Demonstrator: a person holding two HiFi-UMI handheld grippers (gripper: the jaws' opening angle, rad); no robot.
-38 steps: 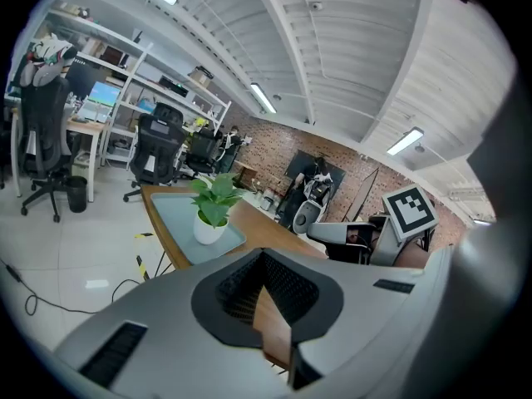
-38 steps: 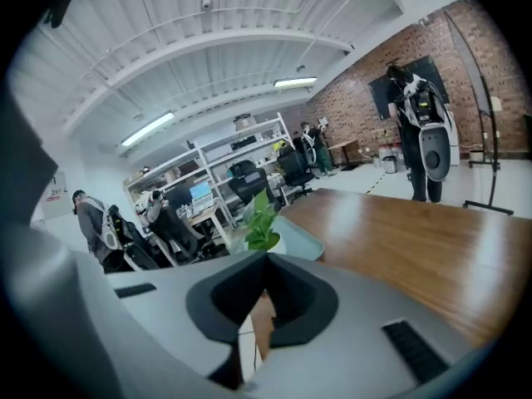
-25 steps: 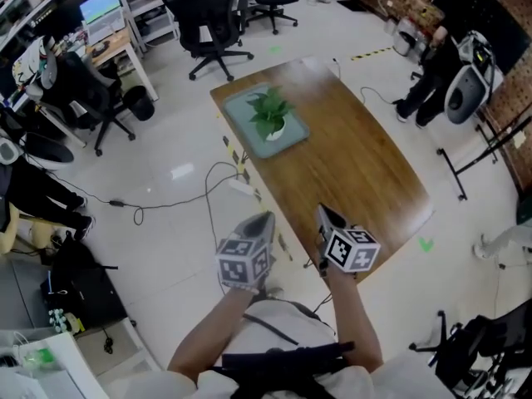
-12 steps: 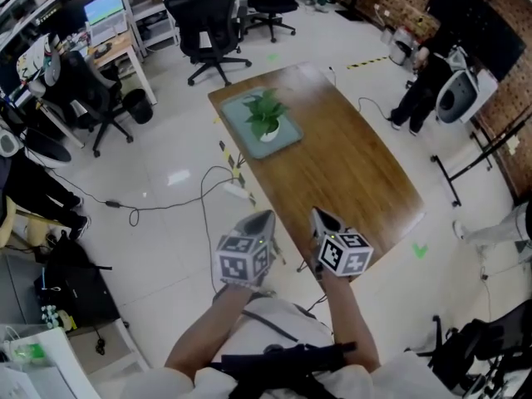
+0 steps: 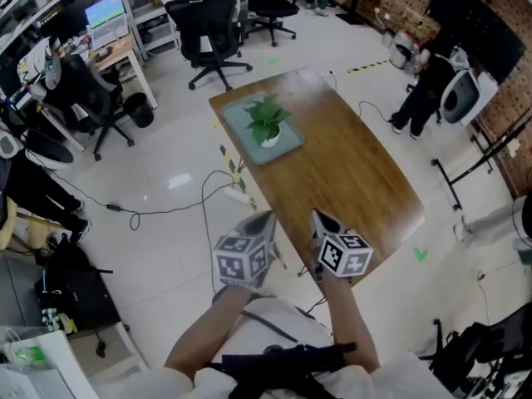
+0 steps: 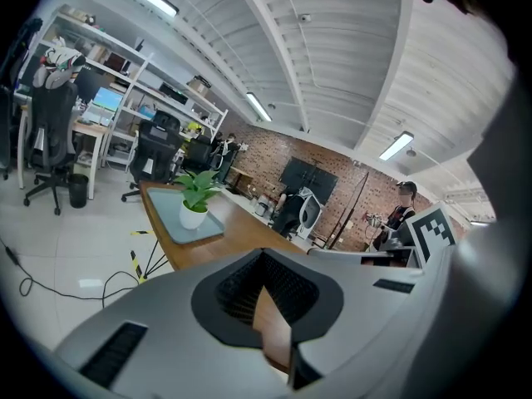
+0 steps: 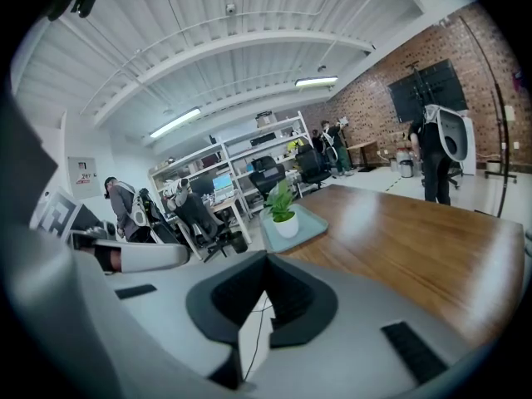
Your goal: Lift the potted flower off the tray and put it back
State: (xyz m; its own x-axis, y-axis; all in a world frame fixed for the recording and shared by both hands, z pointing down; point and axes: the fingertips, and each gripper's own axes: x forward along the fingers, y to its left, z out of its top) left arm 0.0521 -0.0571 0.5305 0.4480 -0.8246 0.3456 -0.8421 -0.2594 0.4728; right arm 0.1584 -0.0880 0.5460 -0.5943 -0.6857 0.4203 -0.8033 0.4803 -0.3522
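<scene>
Standing upright on the tray at the bench's far end, the potted flower lies well ahead of the left gripper and right gripper, jaws closed together on nothing, neither clearly nearer.

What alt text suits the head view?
A potted plant stands on a pale green tray at the far end of a wooden table. The left gripper and right gripper hover shut and empty by the near end.
</scene>
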